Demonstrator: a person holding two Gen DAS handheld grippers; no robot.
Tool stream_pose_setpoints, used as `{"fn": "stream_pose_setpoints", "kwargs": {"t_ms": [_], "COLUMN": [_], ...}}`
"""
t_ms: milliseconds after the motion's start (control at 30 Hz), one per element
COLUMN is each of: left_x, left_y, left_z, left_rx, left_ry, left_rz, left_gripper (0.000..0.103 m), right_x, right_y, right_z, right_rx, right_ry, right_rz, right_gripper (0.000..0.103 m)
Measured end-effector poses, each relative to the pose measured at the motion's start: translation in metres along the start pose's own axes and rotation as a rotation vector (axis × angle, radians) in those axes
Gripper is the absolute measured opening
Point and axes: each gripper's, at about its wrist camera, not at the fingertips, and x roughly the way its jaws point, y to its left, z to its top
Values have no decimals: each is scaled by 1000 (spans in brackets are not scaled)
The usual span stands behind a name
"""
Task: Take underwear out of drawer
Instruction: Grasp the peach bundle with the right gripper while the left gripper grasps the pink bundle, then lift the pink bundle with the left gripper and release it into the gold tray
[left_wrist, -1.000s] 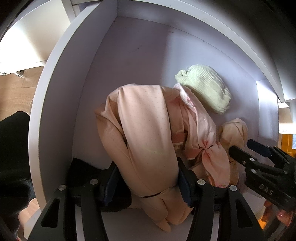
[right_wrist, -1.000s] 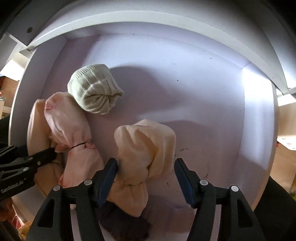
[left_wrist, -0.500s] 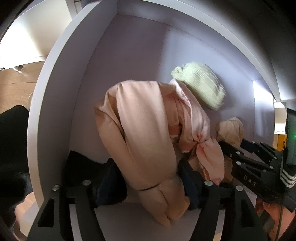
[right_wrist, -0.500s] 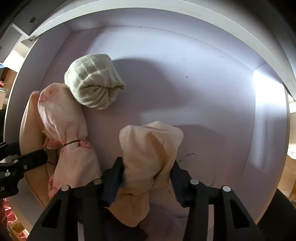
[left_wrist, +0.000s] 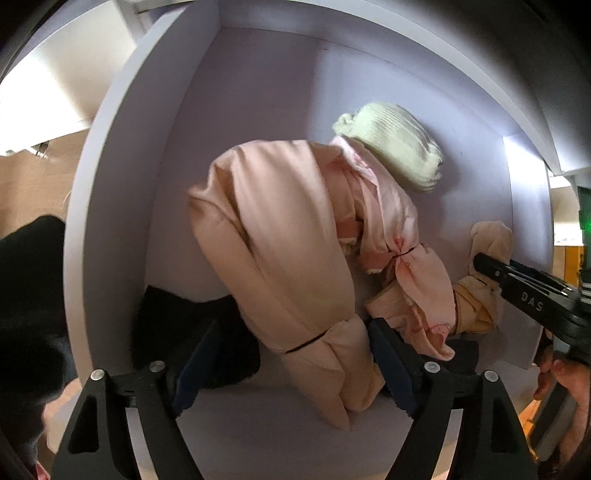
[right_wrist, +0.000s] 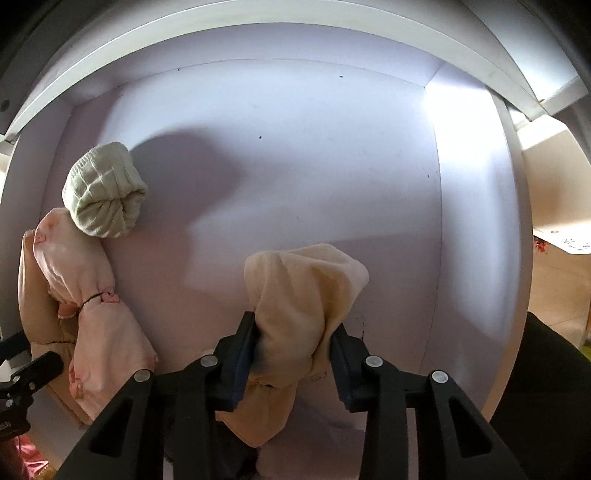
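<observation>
The white drawer (left_wrist: 110, 184) holds several tied underwear bundles. A big peach bundle (left_wrist: 280, 236) lies between the jaws of my left gripper (left_wrist: 295, 343). Those jaws are opening, and the left pad stands clear of the cloth. Beside it lie a pink bundle (left_wrist: 391, 221) and a pale green knitted roll (left_wrist: 395, 147). My right gripper (right_wrist: 293, 332) points down into the drawer, its jaws closing with both pads squeezing a cream bundle (right_wrist: 306, 295). The green roll (right_wrist: 103, 192) and pink bundle (right_wrist: 88, 295) sit to its left.
A black garment (left_wrist: 173, 325) lies in the drawer's near left corner by my left finger. Dark cloth (right_wrist: 236, 454) shows under the cream bundle. The drawer's right wall (right_wrist: 480, 221) is brightly lit. A hand (left_wrist: 561, 376) holds the right gripper.
The right jaws have come together onto the cream bundle, pinching it narrow. The left jaws have spread apart, letting go of the peach bundle.
</observation>
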Motion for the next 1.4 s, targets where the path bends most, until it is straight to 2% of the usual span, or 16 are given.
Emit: {"fn": "stream_pose_setpoints", "kwargs": {"t_ms": [67,233,333,400,500,833,1067,1400], "left_x": [2,3,0,-5,-18,-64,-110,-173], "left_y": [-5,-2,8,9,6,13,11,-14], "left_z": [0,2,2,2,-2,-10,-17,-45], "left_rx": [12,-16,-26,-17,-4,12,37,223], "left_ry": [0,-6,-18,-27,-46,-137,-250,-418], "left_rz": [-3,-34,-59,-60,-52,-73,-122,-128], "left_gripper": [71,69,62,55,49,46,46,46], "right_x": [1,3,8,7,5,6,3,1], "right_y": [1,0,-4,-5,-12,-31,-40,-49], "right_z": [-2,-1,3,2,3,10,17,21], "right_rx": [-20,-27,-27,-34,-29,-4,-3,12], "right_ry": [0,0,1,0,4,25,31,33], "right_rz": [-3,4,10,11,19,46,50,61], "right_gripper": [37,37,38,38,39,39,39,39]}}
